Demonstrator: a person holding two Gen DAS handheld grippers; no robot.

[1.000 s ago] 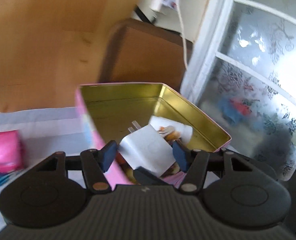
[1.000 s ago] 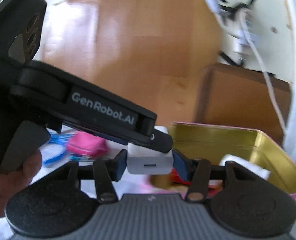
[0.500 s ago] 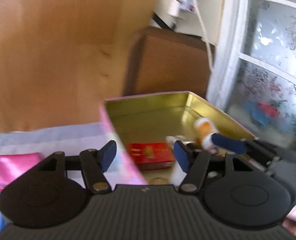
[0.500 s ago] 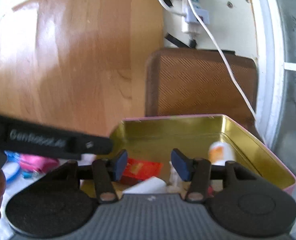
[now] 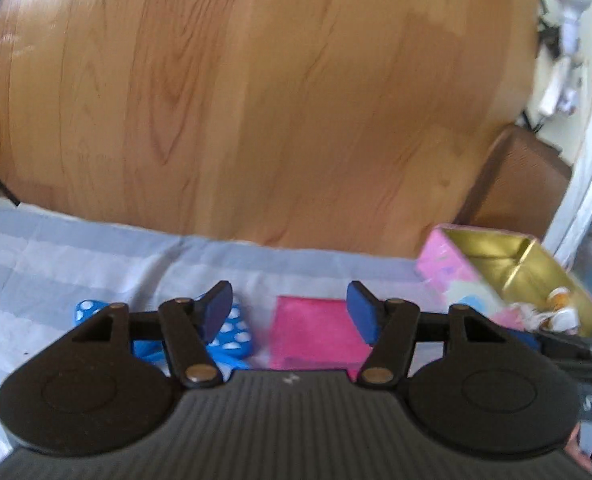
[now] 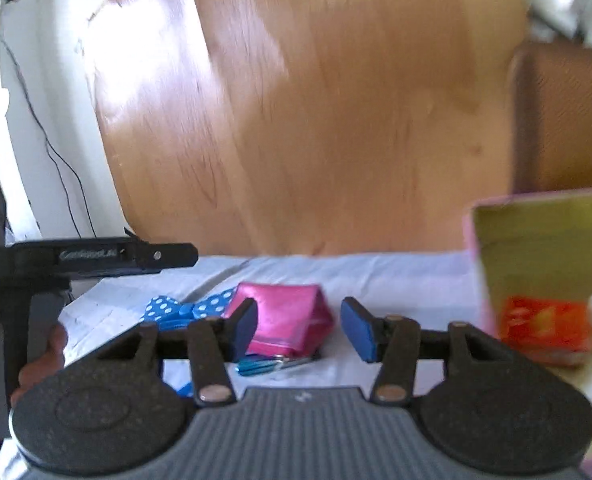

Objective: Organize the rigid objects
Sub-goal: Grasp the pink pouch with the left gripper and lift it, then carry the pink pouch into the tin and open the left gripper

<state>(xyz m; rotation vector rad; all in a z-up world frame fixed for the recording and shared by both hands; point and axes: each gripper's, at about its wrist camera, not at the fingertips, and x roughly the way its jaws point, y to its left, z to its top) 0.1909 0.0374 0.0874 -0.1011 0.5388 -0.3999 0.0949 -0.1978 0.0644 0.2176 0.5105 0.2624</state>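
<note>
I have both grippers pointed down at a shallow slant over the pale striped cloth (image 5: 75,248), and both views are smeared with blur. My left gripper (image 5: 289,312) has its blue pads spread apart with nothing between them; through the gap I see the pink pouch (image 5: 312,334) lying flat on the cloth, and just to its left the blue polka-dot bow (image 5: 235,334), partly hidden behind the left finger. The pink tin (image 5: 440,268) with its gold inside stands open at the right edge of that view, well off from the pads, with a small white and orange bottle (image 5: 558,300) lying in it.

My right gripper (image 6: 298,326) is also spread and empty, and its jaws have just been closing a little with nothing caught in them. Beyond its pads lies the pink pouch (image 6: 287,318), with the polka-dot bow (image 6: 183,308) touching its left side and something thin and blue (image 6: 263,366) lying just in front of it. The tin (image 6: 544,240) fills the right side here, with a red-orange packet (image 6: 544,328) inside.

At the far left of the right view, a person's hand (image 6: 41,356) grips the handle of the left gripper, whose black body reaches out level over the cloth.
</note>
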